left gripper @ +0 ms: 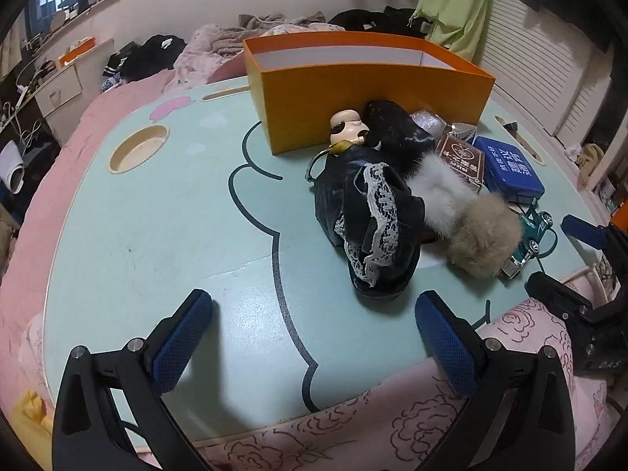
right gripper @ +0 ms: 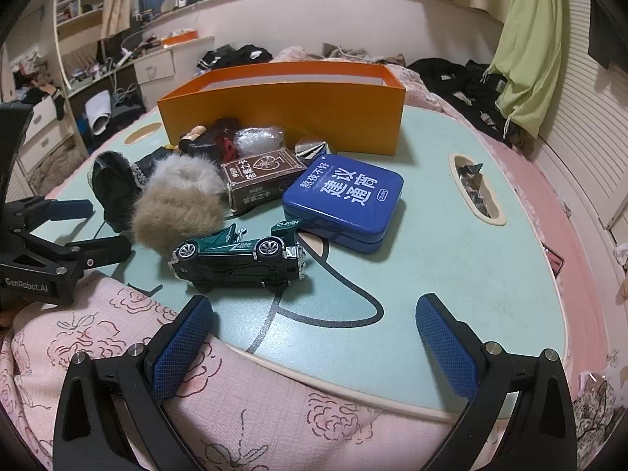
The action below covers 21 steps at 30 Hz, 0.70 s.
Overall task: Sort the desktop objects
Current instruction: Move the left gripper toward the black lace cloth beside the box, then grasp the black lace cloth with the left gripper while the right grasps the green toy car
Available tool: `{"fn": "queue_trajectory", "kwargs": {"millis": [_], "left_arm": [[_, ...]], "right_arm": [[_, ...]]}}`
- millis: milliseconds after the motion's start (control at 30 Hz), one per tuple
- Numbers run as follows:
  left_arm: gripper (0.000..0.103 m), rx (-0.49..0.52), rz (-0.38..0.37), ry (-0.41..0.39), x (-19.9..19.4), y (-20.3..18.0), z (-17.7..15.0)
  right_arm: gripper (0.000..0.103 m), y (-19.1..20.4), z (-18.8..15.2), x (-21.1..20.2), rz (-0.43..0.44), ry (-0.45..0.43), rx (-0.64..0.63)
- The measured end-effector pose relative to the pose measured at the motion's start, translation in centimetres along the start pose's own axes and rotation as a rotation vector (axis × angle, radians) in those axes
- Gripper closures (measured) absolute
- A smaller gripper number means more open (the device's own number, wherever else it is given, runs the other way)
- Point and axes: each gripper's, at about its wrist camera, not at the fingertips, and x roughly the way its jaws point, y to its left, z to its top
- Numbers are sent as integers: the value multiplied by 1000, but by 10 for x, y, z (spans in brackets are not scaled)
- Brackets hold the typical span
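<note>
An open orange box stands at the back of the mint-green table. In front of it lie a doll in black lace clothes, a white and tan fur pom-pom, a brown card box, a blue tin and a green toy car on its side. My left gripper is open and empty, short of the doll. My right gripper is open and empty, just short of the car.
A round cup recess sits at the table's left and a slot with wrappers at its right. Pink floral bedding lies under the near edge. Clothes, drawers and a green garment fill the room behind.
</note>
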Motion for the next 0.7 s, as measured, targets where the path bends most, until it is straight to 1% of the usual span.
{"fn": "queue_trajectory", "kwargs": {"millis": [100,300,433,567,700], "left_arm": [[0,0,0,0,1,0,0],[0,-1,-2,-1,3,1,0],[0,-3,-6,-3,-4,-1,1],[0,-3,-6,-3,-3,-1,1],[0,-7,-6,-9,-5,-1,0]], "right_arm": [[0,0,0,0,-1,-2,2],[0,-4,2,-1,26,-24,26],[0,1,7,-3,77,-37,10],[0,10,20,-5,129,-60,-3],[0,19,32,11,129,-30,-32]]}}
